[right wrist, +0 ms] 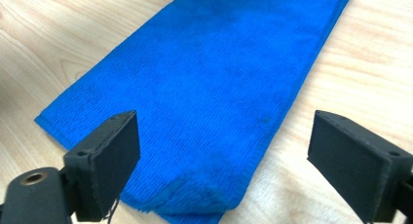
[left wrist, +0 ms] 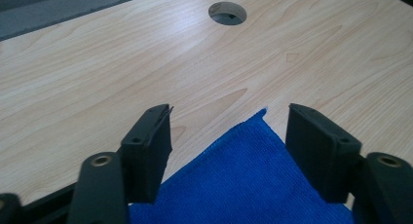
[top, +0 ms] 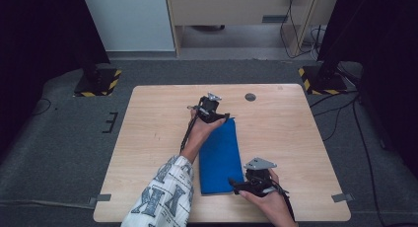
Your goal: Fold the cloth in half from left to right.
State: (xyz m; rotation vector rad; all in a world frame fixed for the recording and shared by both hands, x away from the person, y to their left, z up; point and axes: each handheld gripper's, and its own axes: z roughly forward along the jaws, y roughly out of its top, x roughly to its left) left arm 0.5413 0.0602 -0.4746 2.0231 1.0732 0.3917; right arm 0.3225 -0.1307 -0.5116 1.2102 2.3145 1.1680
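1. The blue microfibre cloth point(top: 218, 158) lies folded into a long strip on the wooden counter point(top: 148, 138). The left claw point(top: 213, 113) is at its far end and the right claw point(top: 246, 186) at its near right corner.
2. Both claws stand wide apart and hold nothing. The cloth's far corner lies between the left claw's jaws, and its near corner lies between the right claw's jaws.
3. The step looks like gripping the two ends to fold the strip again. To do it well, I'd lower each claw until one jaw slides under every layer, then close squarely on the corner, not on the top layer alone.
4. The right gripper view shows the cloth point(right wrist: 204, 87) with its near corner curled up and doubled, a detail too small to make out from the high view.
5. The left gripper view shows the cloth's pointed far corner point(left wrist: 263, 118) lying flat, with the round cable hole point(left wrist: 227, 12) well beyond the claw.
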